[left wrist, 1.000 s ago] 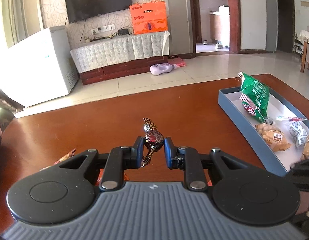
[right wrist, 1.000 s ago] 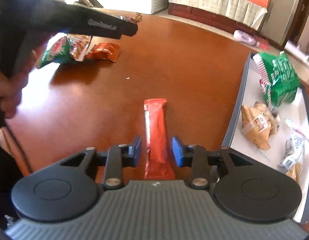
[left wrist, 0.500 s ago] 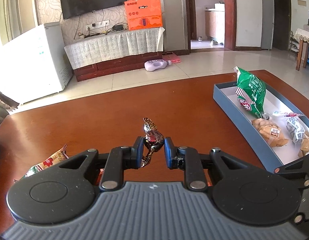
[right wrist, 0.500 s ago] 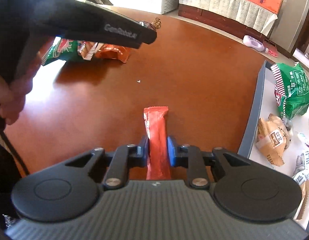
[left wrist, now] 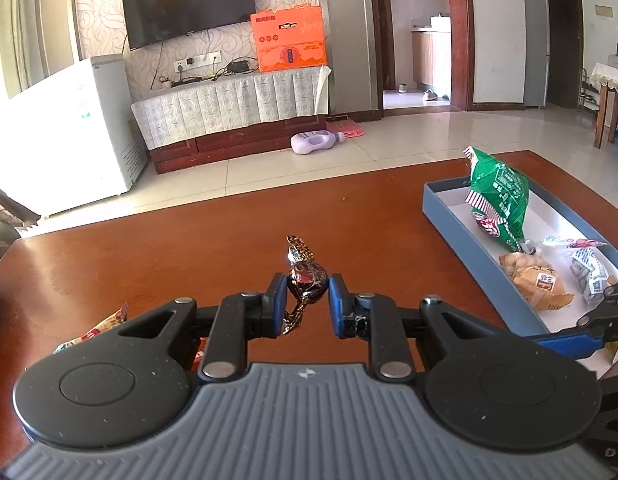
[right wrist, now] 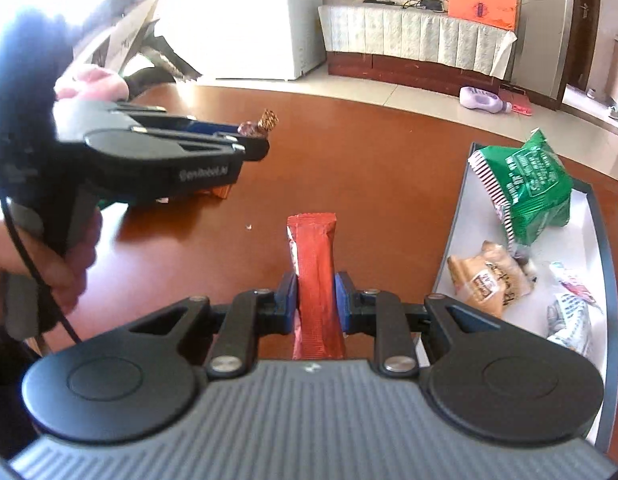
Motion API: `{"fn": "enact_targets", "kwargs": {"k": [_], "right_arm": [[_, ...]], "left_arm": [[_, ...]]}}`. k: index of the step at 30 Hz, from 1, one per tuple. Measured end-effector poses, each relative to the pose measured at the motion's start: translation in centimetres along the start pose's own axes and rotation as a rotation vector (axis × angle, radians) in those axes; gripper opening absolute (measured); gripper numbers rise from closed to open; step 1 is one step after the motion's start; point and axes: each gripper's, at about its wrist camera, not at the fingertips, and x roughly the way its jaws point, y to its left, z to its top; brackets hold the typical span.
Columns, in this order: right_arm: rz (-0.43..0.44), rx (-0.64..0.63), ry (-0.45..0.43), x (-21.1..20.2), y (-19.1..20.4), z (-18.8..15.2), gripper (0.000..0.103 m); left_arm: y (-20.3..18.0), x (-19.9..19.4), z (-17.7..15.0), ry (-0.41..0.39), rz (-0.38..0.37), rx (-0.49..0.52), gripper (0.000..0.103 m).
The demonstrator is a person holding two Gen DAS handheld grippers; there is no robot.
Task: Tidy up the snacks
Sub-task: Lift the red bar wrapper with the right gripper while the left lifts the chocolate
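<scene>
Blue pads of your right gripper [right wrist: 316, 300] are clamped on the lower half of an orange-red snack bar [right wrist: 315, 268]; its top sticks up past the fingertips, clear of the wooden table [right wrist: 369, 184]. Your left gripper [left wrist: 308, 294] pinches a foil-wrapped candy [left wrist: 305, 274] between its pads, twisted ends poking above and below. Off to your right, the blue tray [left wrist: 465, 232] holds a green bag [left wrist: 501, 196] and small wrapped snacks. Beyond stand a white freezer [left wrist: 81, 132] and an orange box [left wrist: 289, 38].
</scene>
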Motion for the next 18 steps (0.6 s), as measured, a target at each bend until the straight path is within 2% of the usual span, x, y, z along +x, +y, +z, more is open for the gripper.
{"fn": "enact_targets", "kwargs": {"k": [10, 18], "right_arm": [[0.000, 0.016, -0.039, -2.2, -1.1, -0.2, 0.024], [-0.034, 0.043, -0.073, -4.1, -2.8, -0.5, 0.024]], "left_arm": [[-2.1, 0.7, 0.9, -0.011, -0.019, 0.005, 0.026], [-4.9, 1.2, 1.5, -0.024, -0.052, 0.032, 0.026]]}}
